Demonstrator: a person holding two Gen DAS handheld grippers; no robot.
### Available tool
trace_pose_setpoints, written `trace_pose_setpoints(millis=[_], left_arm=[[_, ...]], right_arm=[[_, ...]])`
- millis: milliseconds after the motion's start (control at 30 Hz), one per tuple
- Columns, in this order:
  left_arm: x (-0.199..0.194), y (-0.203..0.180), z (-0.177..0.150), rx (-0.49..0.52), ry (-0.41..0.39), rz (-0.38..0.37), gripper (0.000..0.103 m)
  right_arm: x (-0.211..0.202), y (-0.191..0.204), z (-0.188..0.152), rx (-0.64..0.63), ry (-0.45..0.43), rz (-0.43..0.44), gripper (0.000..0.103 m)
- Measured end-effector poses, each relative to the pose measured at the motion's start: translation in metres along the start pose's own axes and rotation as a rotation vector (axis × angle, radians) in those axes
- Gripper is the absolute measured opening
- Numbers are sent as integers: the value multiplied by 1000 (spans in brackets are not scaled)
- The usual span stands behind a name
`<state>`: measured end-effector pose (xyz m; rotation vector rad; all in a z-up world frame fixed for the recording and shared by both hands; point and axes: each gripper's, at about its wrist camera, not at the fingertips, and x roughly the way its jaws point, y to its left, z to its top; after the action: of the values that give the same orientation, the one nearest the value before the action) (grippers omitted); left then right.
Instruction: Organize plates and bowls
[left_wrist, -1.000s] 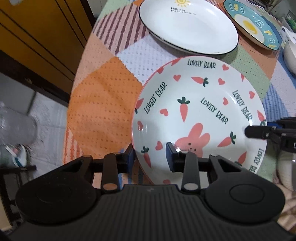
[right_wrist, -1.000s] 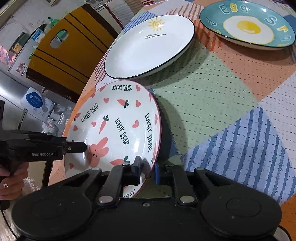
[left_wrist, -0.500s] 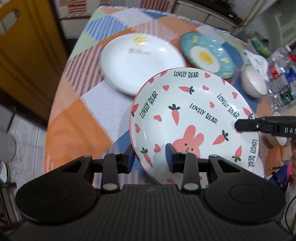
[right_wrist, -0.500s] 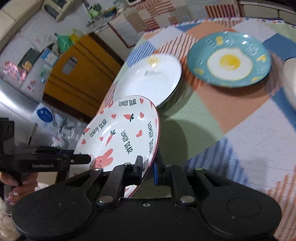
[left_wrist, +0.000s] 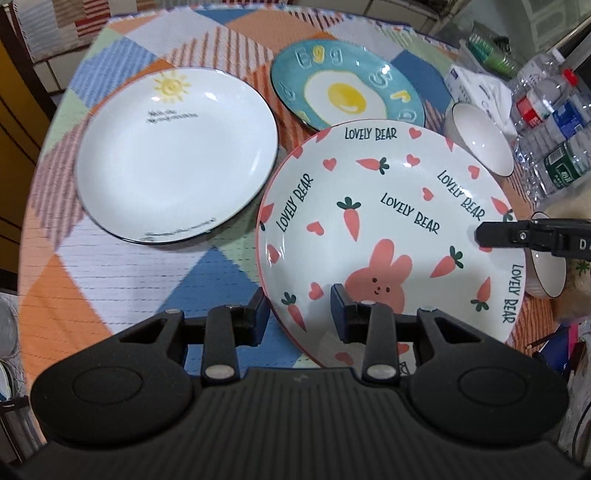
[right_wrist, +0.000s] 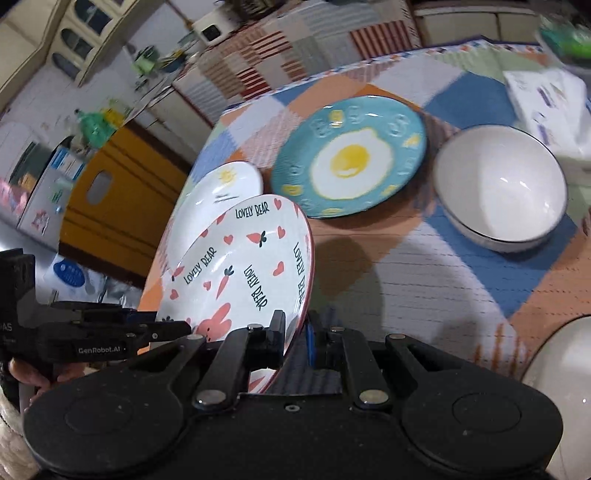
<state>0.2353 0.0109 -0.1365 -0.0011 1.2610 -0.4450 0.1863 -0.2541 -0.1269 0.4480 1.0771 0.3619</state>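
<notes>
bear plate (left_wrist: 388, 236) off the desk (left_wrist: 122, 266), tilted | my left fingers (left_wrist: 297, 310) and right fingers (right_wrist: 295, 332) both clamp its rim, opposite sides | sun plate (left_wrist: 177, 155) lies beyond-left, nearer my left hand

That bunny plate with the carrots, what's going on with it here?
A person holds the bunny plate in the air by its rim with both grippers: the left gripper at one edge, the right gripper at another. It hangs tilted above the patchwork tablecloth, near the sun plate and the egg plate. A white bowl sits beyond.
</notes>
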Motion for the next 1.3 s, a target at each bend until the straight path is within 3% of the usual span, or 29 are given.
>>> trace_pose_setpoints(millis=[300, 733, 1133, 1300], left_arm=[[25, -5, 3, 27, 31, 21, 34], [30, -11, 5, 76, 33, 33, 34], [37, -8, -2, 56, 72, -16, 34], [34, -6, -8, 55, 56, -21, 33]], right_arm=[[18, -31, -11, 67, 15, -3, 16], [39, -48, -8, 101, 38, -28, 16], [44, -43, -11, 66, 31, -158, 19], [52, -31, -19, -20, 27, -253, 26]])
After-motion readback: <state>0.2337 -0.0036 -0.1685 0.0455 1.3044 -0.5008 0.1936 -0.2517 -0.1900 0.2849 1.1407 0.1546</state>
